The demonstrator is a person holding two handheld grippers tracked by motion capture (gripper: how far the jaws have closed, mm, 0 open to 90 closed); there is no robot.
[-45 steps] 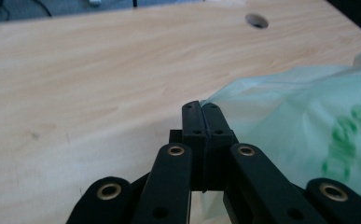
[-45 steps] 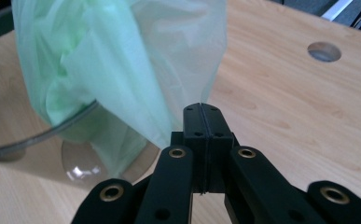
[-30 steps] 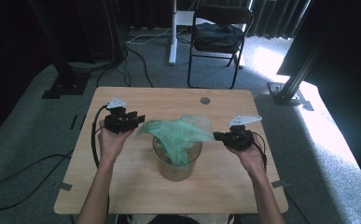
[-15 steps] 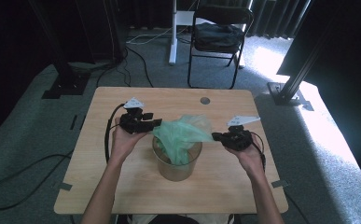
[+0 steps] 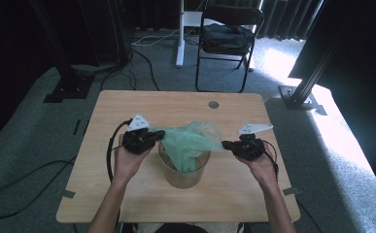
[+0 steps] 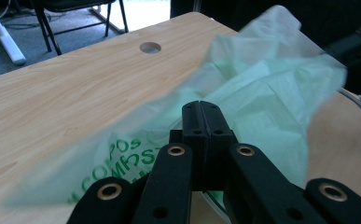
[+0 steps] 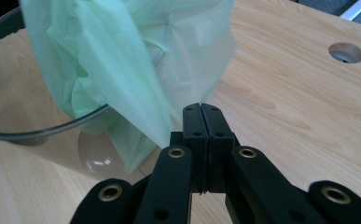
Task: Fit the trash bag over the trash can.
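Note:
A thin green plastic bag with printed lettering hangs partly inside a clear round container at the middle of the wooden table. My left gripper is at the bag's left edge. Its jaws have just been closing and now stand together on the film, as the left gripper view shows. My right gripper is shut on the bag's right edge; in the right gripper view the bag drapes over the container's rim. The bag is stretched between the two grippers.
A round cable hole sits near the table's far edge. Behind the table stand a black folding chair and a white post. Cables trail across the grey floor at the left.
My left gripper moved right to the bag and shut on its left edge. The bag's top is now pulled out wide. The right gripper stayed where it was.

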